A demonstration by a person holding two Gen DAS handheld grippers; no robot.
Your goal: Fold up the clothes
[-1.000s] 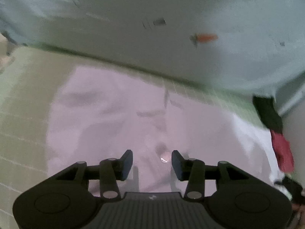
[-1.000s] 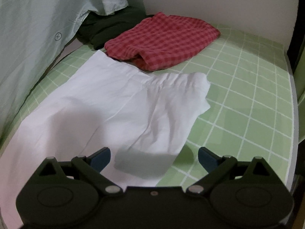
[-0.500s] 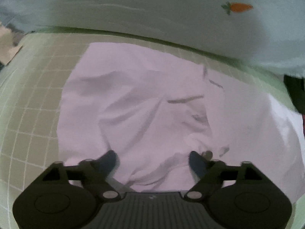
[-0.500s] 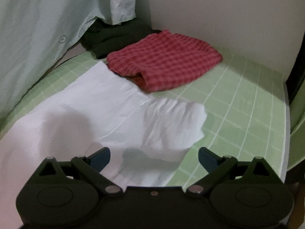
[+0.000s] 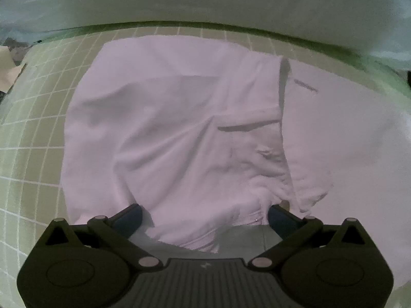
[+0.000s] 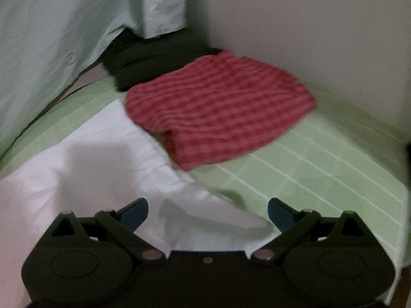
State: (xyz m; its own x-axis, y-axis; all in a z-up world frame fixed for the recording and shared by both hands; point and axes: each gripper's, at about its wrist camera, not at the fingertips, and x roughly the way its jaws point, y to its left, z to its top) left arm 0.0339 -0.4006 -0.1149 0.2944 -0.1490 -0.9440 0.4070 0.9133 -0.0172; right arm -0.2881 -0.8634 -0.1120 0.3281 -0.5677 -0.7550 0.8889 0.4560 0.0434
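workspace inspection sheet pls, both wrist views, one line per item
surface: green grid mat, mostly covered by laundry
job's things: white garment spread out on the mat, creased, not yet folded
clutter: red checked cloth lying over the white garment's far edge; dark clothing piled behind it
grippers: left gripper open, low over the white garment's near edge; right gripper open over the garment's other end; neither holds anything
cables: nothing seen
surroundings: pale green sheet hanging along one side; plain wall behind the pile
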